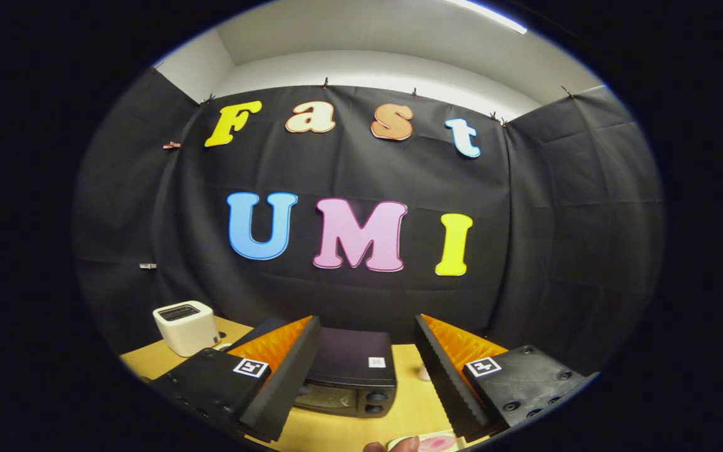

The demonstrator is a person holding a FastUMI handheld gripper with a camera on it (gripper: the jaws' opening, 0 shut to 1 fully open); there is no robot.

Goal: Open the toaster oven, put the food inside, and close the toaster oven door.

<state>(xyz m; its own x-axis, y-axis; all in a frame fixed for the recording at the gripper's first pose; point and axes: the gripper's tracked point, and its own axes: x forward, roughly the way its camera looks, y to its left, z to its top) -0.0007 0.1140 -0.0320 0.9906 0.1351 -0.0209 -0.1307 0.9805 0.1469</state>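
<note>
Black cloth backed the wooden table (336, 433). Beyond the spread, empty gripper (368, 370) sat the closed toaster oven (352, 376), food (433, 443) nearer than it; approaching high risked missing its door.

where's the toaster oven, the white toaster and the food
toaster oven (352, 361): gripper view, its dark top panel, beyond the open gripper (366, 376).
white toaster (186, 326): gripper view, its front face.
food (437, 443): gripper view, the pink patch near the fingers.
</note>
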